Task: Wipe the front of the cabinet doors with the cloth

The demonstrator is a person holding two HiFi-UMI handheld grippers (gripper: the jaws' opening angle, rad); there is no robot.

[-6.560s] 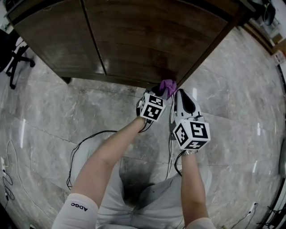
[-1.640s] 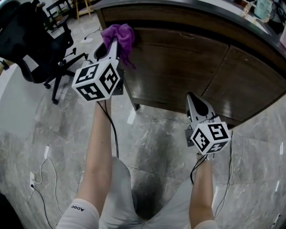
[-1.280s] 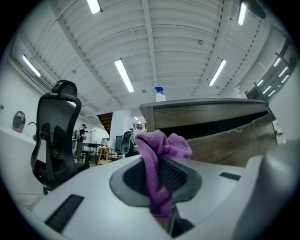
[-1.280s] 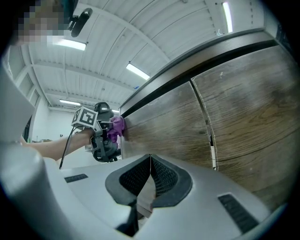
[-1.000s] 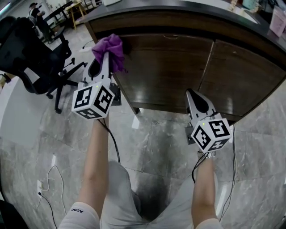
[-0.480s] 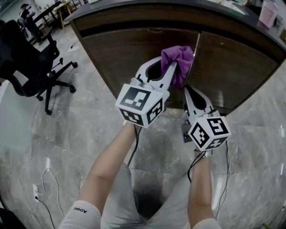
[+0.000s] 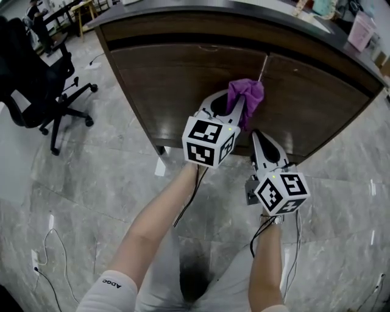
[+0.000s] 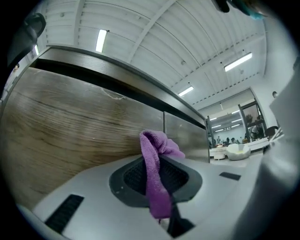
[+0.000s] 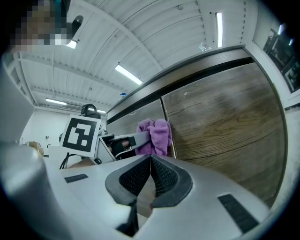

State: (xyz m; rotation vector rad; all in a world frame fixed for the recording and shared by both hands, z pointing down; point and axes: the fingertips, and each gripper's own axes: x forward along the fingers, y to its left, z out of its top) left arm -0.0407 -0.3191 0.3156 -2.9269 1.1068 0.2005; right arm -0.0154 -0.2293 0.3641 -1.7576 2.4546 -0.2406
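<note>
cloth handling begins nearest the body. the right gripper (image 7: 261,139) is held low, its jaws pressed together with nothing between them, its tip near the foot of the right door (image 7: 317,97). a cable (image 7: 187,198) trails from the left forearm down toward the floor.

further out and higher, the left gripper (image 7: 233,108) is clamped on the purple cloth (image 7: 246,96). only a narrow fold runs down between its pads; the rest is bunched loose above the tips. that bunch sits at the seam between the left door (image 7: 183,79) and the right door, high on the fronts. it looks to be against the wood, though contact cannot be confirmed.

beyond and above, the dark tabletop (image 7: 201,7) overhangs the doors.

risks, as judged:
- the thin hold may let drag from the wood pull the cloth free.
- if the bunch rolls aside, bare gripper tips could scrape the veneer.
- the loose fold could catch in the seam.
- an upward stroke could strike the overhang.
- the idle right gripper could knock the lower door.
</note>
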